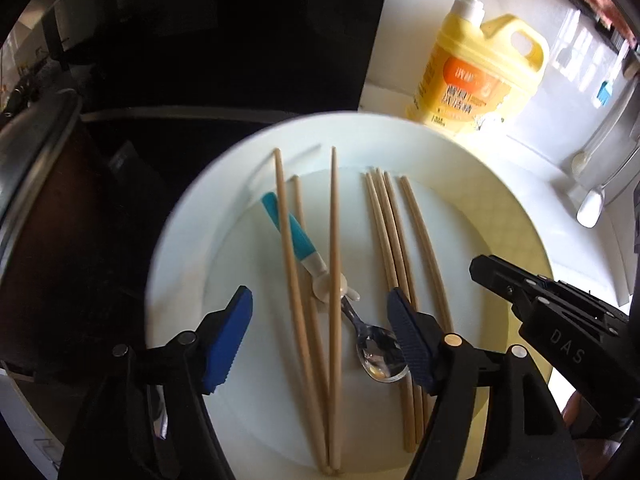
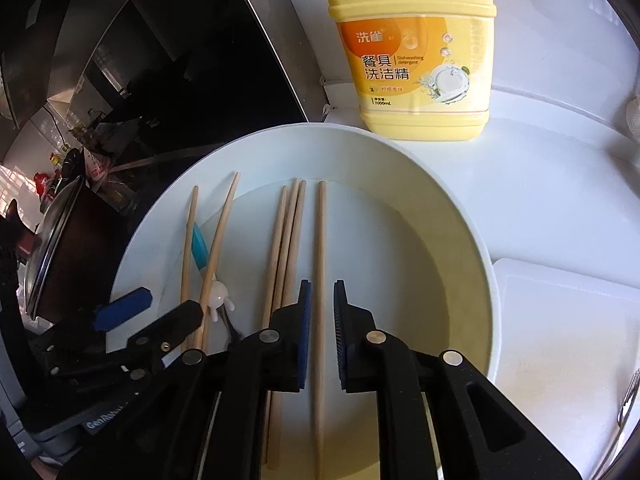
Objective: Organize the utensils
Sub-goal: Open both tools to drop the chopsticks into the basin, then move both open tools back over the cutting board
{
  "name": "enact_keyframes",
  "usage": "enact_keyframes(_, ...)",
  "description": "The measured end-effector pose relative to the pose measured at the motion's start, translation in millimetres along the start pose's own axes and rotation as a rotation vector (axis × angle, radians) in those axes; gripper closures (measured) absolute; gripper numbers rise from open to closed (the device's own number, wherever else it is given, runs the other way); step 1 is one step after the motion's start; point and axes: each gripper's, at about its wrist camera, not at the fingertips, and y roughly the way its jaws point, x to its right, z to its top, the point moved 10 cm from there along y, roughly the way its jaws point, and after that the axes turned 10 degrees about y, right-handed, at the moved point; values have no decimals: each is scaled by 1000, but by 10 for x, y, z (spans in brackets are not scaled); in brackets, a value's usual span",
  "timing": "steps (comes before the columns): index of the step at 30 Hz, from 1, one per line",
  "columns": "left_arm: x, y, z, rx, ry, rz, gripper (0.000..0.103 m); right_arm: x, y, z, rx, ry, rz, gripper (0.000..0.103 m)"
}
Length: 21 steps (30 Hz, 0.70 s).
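Observation:
A white plate holds several wooden chopsticks and a metal spoon with a blue and white handle. My left gripper is open above the plate, its blue pads on either side of three chopsticks and the spoon. In the right wrist view the plate holds the chopsticks, and my right gripper is open by a narrow gap around a single chopstick, apart from both pads. The left gripper shows at lower left. The right gripper's black fingers show in the left wrist view.
A yellow dish detergent bottle stands behind the plate on the white counter. A black cooktop lies to the left with a lidded pot. A white board lies right of the plate. White utensils hang at right.

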Motion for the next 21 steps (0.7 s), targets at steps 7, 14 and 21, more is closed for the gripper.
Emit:
enact_keyframes(7,-165,-206,30,22,4,33,25,8,-120,-52,23,1,-4,75)
enact_keyframes(14,-229,-331,35,33,9,30,22,-98,-234,-77,45,-13,-8,61)
enact_keyframes(21,-258,-477,50,63,22,14,18,-148,-374,-145,65,-10,-34,51)
